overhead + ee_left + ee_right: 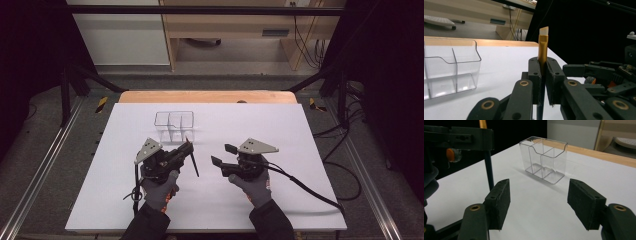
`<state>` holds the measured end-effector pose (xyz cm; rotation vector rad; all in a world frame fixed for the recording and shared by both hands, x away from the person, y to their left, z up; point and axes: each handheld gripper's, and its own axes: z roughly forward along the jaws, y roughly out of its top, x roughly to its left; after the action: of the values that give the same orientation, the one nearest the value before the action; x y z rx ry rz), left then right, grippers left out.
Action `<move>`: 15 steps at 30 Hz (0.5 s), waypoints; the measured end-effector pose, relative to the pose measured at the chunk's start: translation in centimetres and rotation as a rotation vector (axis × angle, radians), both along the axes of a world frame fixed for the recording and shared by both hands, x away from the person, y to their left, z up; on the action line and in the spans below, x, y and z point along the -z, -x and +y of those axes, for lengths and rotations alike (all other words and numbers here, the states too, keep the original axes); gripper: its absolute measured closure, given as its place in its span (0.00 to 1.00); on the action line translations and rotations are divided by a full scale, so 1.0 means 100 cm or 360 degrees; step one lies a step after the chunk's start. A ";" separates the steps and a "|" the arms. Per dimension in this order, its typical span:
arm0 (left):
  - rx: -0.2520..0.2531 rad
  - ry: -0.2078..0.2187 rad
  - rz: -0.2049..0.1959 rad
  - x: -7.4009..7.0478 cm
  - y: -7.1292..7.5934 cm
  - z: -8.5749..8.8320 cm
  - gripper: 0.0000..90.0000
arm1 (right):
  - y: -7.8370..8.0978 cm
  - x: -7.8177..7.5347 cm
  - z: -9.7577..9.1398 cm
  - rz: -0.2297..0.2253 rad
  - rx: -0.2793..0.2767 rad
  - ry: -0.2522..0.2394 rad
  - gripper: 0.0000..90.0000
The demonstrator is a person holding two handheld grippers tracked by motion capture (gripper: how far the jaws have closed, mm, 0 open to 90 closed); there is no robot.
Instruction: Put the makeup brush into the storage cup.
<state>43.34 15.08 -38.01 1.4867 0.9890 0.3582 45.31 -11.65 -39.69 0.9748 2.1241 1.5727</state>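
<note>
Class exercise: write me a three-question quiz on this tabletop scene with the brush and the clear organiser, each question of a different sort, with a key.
1. True or false: the left tool is shut on the brush.
2. Multiple choice: the clear organiser is (A) lying on its side, (B) standing upright on the white table, (C) held in the right tool.
3. Fill in: the right tool's jaws stand ____, with nothing between them.

Key: 1 true, its pads clamp the gold ferrule, bristles pointing up. 2 B. 3 open.
</note>
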 end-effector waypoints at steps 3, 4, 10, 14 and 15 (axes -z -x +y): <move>-0.0008 -0.0020 -0.0016 -0.002 0.000 0.004 0.91 | 0.000 -0.001 -0.006 -0.0007 0.0025 0.0010 0.36; -0.0011 -0.0025 -0.0018 -0.003 0.000 0.006 0.91 | 0.001 -0.001 -0.008 -0.0009 0.0032 0.0008 0.35; -0.0026 -0.0044 -0.0030 -0.005 0.000 0.014 0.91 | 0.001 -0.001 -0.019 -0.0022 0.0072 0.0020 0.31; -0.0036 -0.0062 -0.0040 -0.007 0.000 0.018 0.91 | 0.003 0.000 -0.024 -0.0033 0.0097 0.0051 0.29; -0.0040 -0.0066 -0.0041 -0.007 0.000 0.019 0.91 | 0.003 0.001 -0.025 -0.0035 0.0102 0.0059 0.29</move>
<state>43.33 16.99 -37.33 1.5048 0.9859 0.4173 45.02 -14.16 -39.78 0.9985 2.0787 1.5019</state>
